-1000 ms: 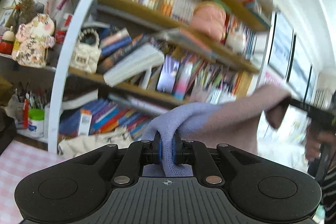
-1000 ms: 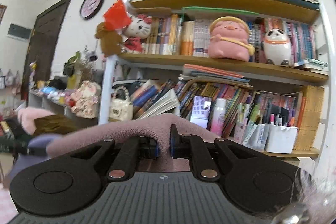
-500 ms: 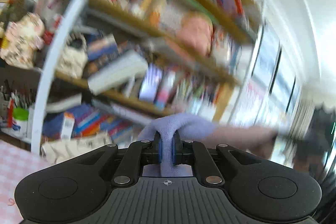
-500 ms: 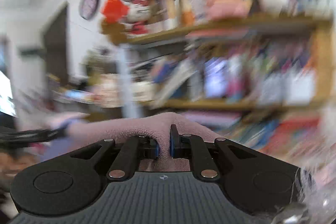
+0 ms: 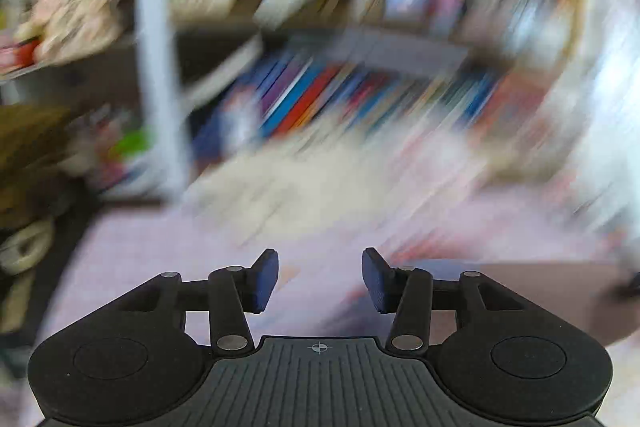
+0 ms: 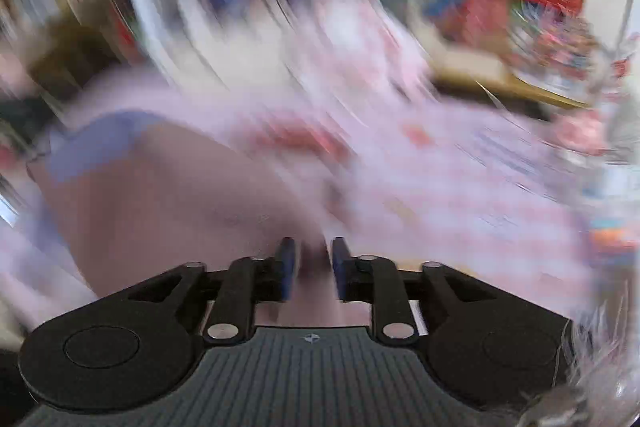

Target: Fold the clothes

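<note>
Both views are heavily motion-blurred. In the left wrist view my left gripper (image 5: 320, 281) points down at the pink checked tablecloth (image 5: 160, 267). Its jaws are opening and nothing is between them. An edge of the mauve garment (image 5: 540, 301) lies to its right. In the right wrist view the mauve garment (image 6: 180, 203), with a lavender band (image 6: 92, 143) at its far left, spreads over the table just ahead of my right gripper (image 6: 313, 267). Those jaws are opening too. Mauve cloth still shows in the narrow gap, and the pads do not seem to press on it.
A bookshelf full of coloured books (image 5: 320, 95) stands behind the table, with a white upright post (image 5: 158, 67) at its left end. Cream bags or cloth (image 5: 304, 183) lie at the table's far edge. Boxes and clutter (image 6: 540, 11) fill the right side.
Both grippers swung down from facing the shelves towards the table. Each was shut on the raised garment. Now the left has let go and the right's jaws have parted; the garment lies on the table.
</note>
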